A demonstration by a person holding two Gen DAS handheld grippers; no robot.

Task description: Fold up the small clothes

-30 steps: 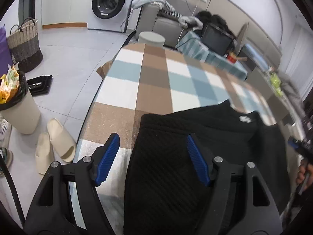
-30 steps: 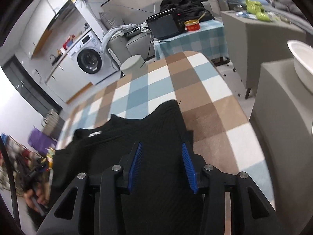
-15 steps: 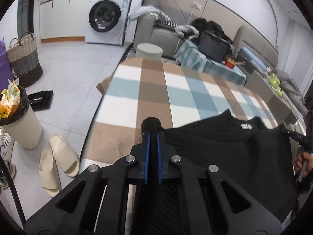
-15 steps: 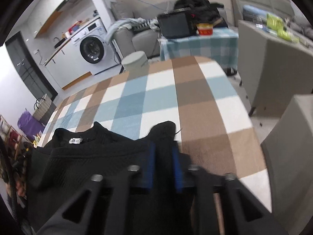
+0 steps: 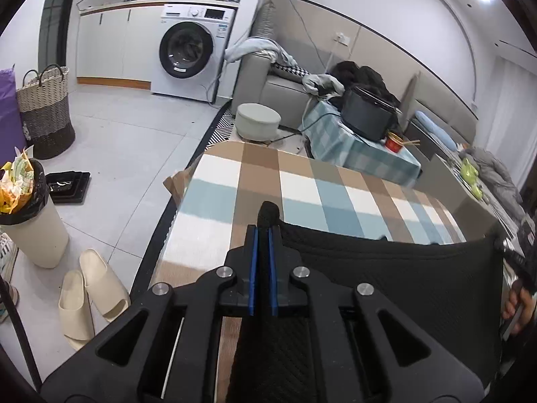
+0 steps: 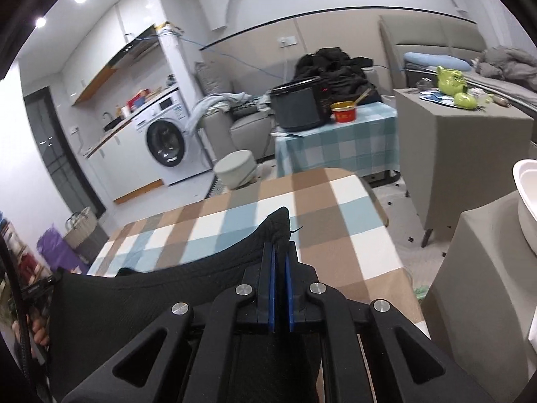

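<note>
- Room: washing machine [image 5: 186, 50] at the back under a counter, grey sofa [image 5: 268, 80] w/ clothes dumped on it, small side table w/ teal check cloth [image 5: 365, 147] carrying a dark cooker [image 5: 367, 114] and a red tub [image 5: 393, 141].
- Table [image 5: 302, 184] in front, covered in a brown/blue/white check cloth; round grey stool [image 5: 257, 121] just past its far end.
- Black garment [image 5: 396, 275], knit texture, stretched between the two grippers above the near part of the table; top edge sags in a shallow curve betw. the two pinched corners. Rest of it hangs down toward the cameras. In the right wrist view [image 6: 161, 299] it fills the lower left.
- Floor, left side: woven basket [image 5: 45, 110], bin w/ black liner [image 5: 28, 215] stuffed w/ wrappers, pair of cream slippers [image 5: 90, 288] beside it.
- Left gripper [image 5: 262, 231]: blue pads together, clamped on one corner of the garment; a nub of fabric pokes out past the tips.
- Right gripper [image 6: 279, 245]: pads likewise closed tight on the other corner, cloth peak sticking up beyond them, a loose thread off it.
- Person's fingers on each handle show at the frame edges: right hand [image 5: 515, 305], left hand [image 6: 38, 330].
</note>
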